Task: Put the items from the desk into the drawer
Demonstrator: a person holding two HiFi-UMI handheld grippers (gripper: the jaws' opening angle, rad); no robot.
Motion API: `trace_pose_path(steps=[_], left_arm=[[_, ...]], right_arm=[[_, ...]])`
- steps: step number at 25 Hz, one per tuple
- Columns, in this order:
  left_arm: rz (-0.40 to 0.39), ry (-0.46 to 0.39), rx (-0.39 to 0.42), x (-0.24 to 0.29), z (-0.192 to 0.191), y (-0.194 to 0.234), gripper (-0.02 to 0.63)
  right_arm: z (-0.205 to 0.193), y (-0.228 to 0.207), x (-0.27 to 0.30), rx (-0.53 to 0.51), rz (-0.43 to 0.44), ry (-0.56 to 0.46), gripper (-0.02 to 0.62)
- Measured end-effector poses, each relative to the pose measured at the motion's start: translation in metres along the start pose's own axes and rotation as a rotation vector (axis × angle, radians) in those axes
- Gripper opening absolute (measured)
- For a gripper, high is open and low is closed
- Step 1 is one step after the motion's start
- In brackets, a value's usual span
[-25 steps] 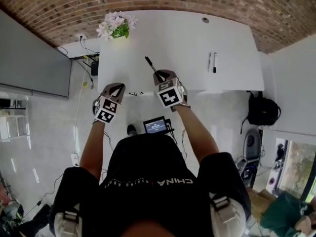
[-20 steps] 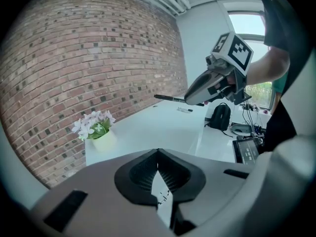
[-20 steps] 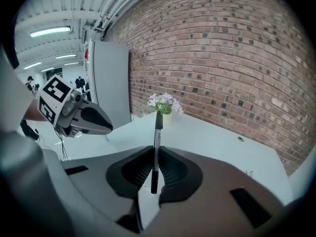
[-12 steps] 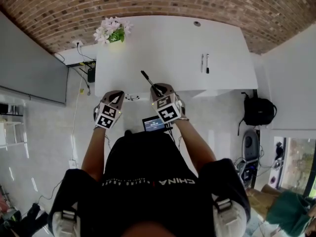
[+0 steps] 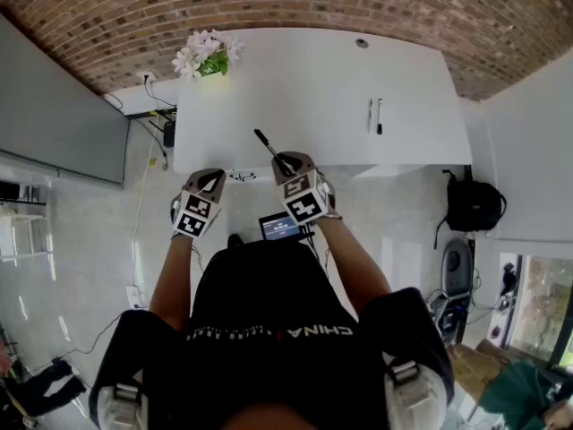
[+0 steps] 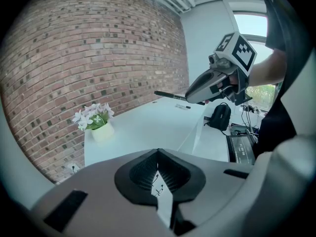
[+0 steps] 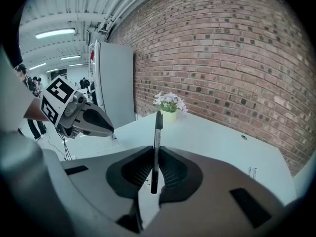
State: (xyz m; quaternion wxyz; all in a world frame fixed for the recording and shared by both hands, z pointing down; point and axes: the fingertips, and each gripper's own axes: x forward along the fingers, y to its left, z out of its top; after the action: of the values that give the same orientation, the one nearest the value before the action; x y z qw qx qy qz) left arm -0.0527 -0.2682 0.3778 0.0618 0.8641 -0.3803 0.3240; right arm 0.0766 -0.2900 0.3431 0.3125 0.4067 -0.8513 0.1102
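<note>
- My left gripper (image 5: pixel 212 178) hovers at the near edge of the desk (image 5: pixel 313 88), left of centre. Its jaws are pressed together with nothing between them, so this claw is empty.
- Far back on the left side of the desk stands a flower pot (image 5: pixel 208 54), well apart from both claws.
- My right gripper (image 5: pixel 286 163) is just beside the left one, also at the near edge. Its jaws are clamped on a black pen (image 5: pixel 267 144) low on the barrel. The capped end sticks out ahead of the jaws, up and over the desk.
- To the right, two more pens (image 5: pixel 379 116) lie side by side on the desk, near its right end and untouched.
- I judge the task to be early: one item is in my grip, two wait on the desk, and no view shows an open drawer or anything put away.
</note>
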Motion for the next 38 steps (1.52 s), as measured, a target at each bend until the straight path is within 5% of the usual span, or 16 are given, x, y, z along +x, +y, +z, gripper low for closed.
trace_pose_path(steps=[18, 38], left_arm=[[0.052, 0.077, -0.081, -0.005, -0.024, -0.069, 0.012], [-0.115, 0.013, 0.015, -0.106, -0.105, -0.054, 0.012]], right_arm=[[-0.045, -0.019, -0.028, 0.029, 0.065, 0.002, 0.048], [-0.050, 0.142, -0.044, 0.088, -0.053, 0.046, 0.048]])
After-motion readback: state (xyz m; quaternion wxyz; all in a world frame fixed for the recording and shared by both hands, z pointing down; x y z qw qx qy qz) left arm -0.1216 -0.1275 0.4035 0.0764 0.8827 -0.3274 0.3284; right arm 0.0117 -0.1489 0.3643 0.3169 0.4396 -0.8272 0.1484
